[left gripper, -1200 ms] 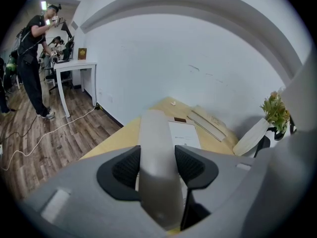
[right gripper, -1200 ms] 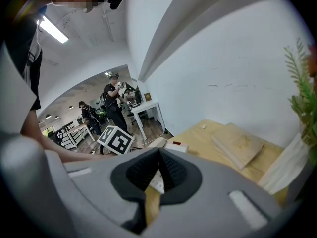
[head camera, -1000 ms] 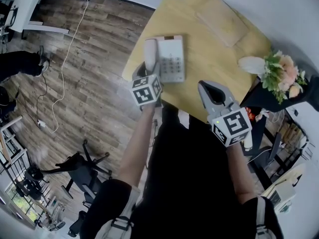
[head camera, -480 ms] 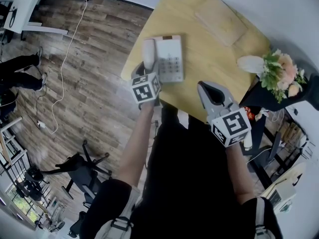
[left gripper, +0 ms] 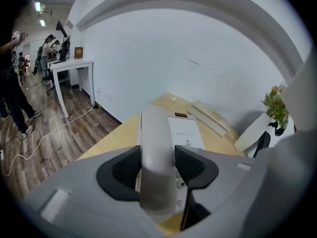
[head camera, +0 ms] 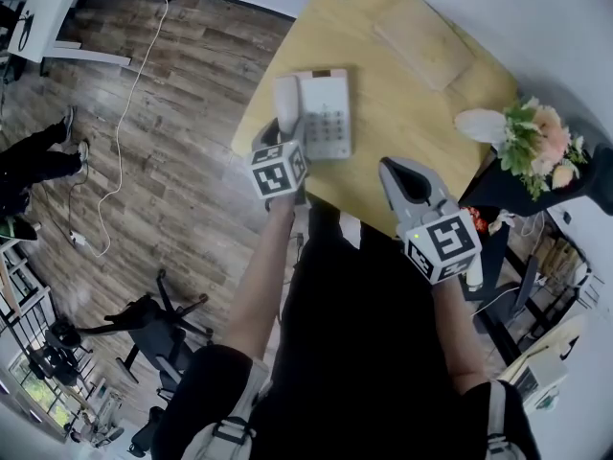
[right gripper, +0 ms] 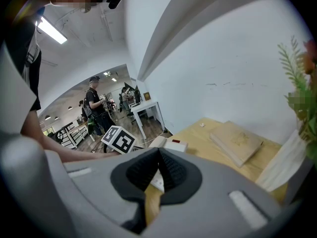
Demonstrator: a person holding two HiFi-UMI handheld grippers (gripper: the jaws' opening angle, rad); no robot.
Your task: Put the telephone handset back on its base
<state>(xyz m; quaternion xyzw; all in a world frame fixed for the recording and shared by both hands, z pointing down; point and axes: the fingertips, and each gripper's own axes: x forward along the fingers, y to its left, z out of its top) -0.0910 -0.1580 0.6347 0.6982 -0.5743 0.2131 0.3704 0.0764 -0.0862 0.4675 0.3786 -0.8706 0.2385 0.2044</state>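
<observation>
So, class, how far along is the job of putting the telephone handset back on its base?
Done: the handset lies along the left side of the base. In hand: the left tool is clamped on the handset; whether it is fully seated cannot be told. Left: settle it if needed, release it and draw the tool away. The right tool is shut and empty, held off to the side.
</observation>
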